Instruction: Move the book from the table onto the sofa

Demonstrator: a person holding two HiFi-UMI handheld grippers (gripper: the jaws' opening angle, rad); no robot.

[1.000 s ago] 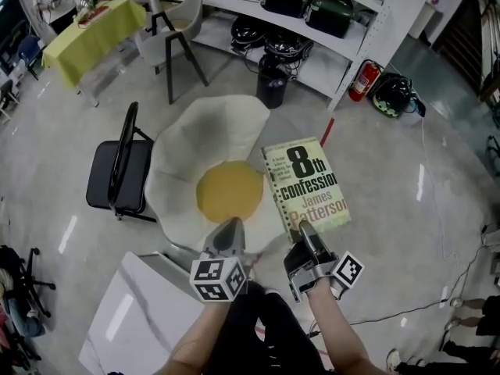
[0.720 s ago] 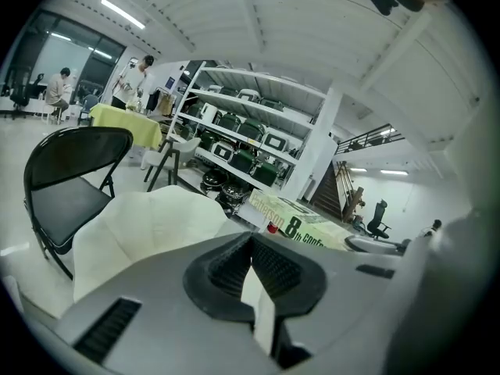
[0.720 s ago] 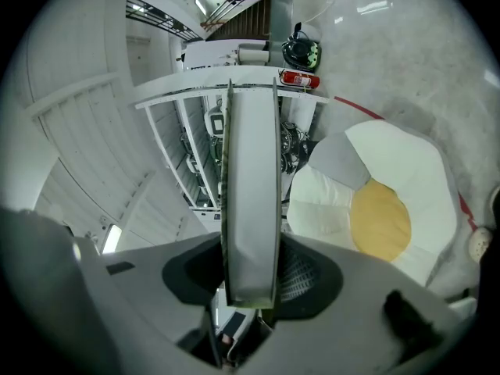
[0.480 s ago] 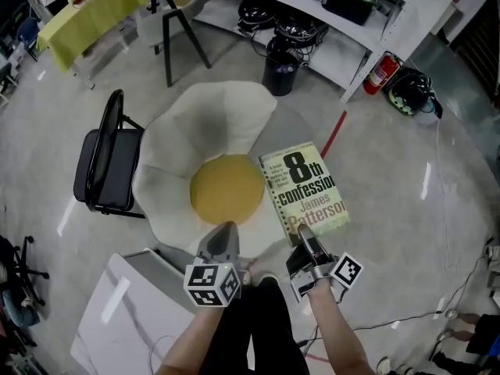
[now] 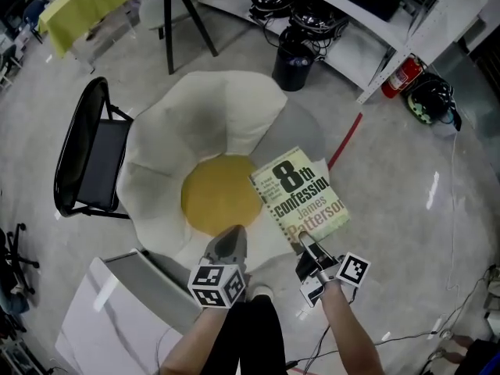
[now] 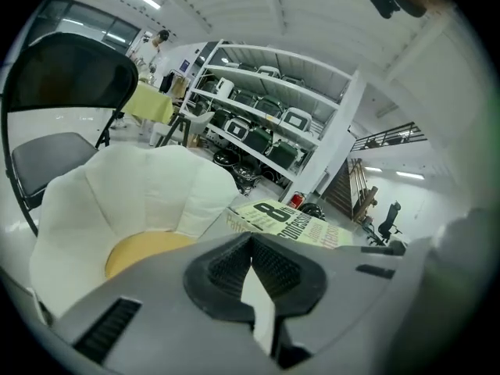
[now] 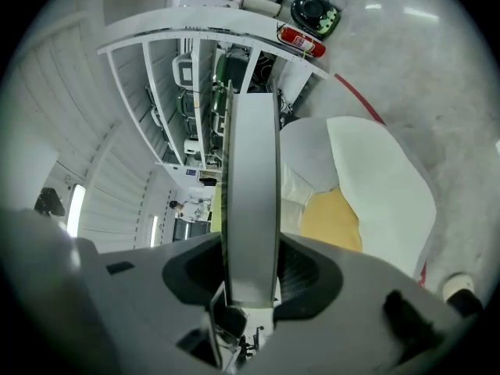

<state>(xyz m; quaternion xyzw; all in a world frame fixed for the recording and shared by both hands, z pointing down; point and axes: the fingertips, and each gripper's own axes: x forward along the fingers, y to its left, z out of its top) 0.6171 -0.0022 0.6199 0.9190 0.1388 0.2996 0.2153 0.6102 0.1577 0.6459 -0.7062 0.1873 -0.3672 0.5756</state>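
**Two grippers at the sofa, one book in the right-hand claw**

1. Floor (image 5: 406, 178): grey and polished, with a red tape line (image 5: 346, 141) running from the sofa's right side toward the shelving.
2. Shelving (image 5: 406, 30): white rack across the top of the head view, loaded with dark cases.
3. Sofa (image 5: 211, 116): a white petal-shaped seat at mid-frame, with its raised back on the far side.
4. Table (image 5: 101, 319): white top at lower left, just beside the sofa's near edge.
5. Chair (image 5: 94, 162): black folding type, standing just left of the sofa.
6. Cushion (image 5: 221, 194): round and yellow, lying in the sofa's hollow.
7. Book (image 5: 301, 194): a yellow-green paperback, cover up, off the table. Its left part lies over the sofa's right petal and reaches the cushion's rim; the remainder hangs over the floor. Contact with the sofa cannot be confirmed.
8. Bin (image 5: 297, 65): black, on the floor behind the sofa.
9. Fire extinguisher (image 5: 398, 76): red, at the foot of the shelving post.
10. Right gripper (image 5: 305, 243): clamped on the book's near short edge. In the right gripper view the book (image 7: 251, 170) stands edge-on between the ribbed pads, both pressing on it.
11. Left gripper (image 5: 232, 233): poised above the sofa's near edge, just below the cushion. In the left gripper view its jaws meet at the tips with nothing between them, and the book (image 6: 289, 223) shows beyond.
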